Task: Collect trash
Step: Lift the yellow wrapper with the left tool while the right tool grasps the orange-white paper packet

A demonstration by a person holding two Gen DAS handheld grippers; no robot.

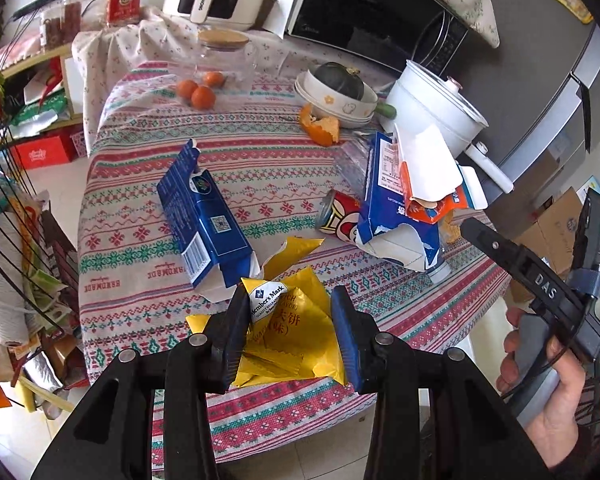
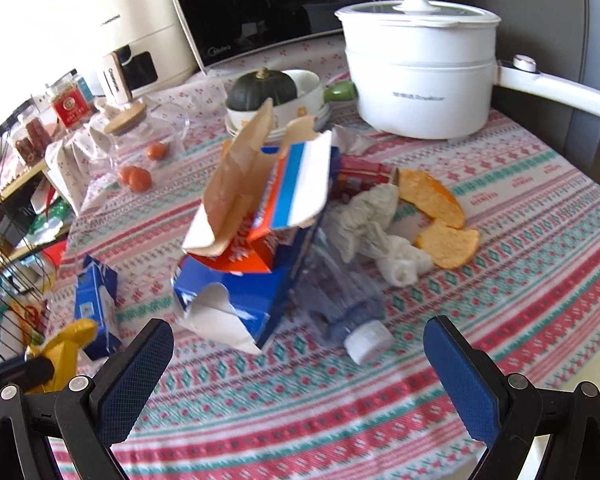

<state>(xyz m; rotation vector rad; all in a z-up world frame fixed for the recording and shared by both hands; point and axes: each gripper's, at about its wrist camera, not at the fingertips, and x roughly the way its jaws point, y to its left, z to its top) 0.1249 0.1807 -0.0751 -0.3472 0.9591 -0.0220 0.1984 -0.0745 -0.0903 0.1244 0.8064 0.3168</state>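
A round table covered by a patterned tablecloth (image 1: 140, 216) is seen from above. The left gripper (image 1: 292, 332) is clamped on a crumpled yellow snack wrapper (image 1: 296, 340), which is held at the near edge of the table. The right gripper (image 2: 300, 376) is seen with its blue-padded jaws wide apart and nothing between them, above the near side of the cloth. Just beyond it, a torn blue carton (image 2: 244, 300) is piled with an orange box (image 2: 260, 200), beside a crushed clear plastic bottle (image 2: 340, 304), a white crumpled tissue (image 2: 380, 232) and orange peel (image 2: 440, 216). A second blue carton (image 1: 204, 224) lies to the left. A white electric pot (image 2: 420, 72) stands at the far right.
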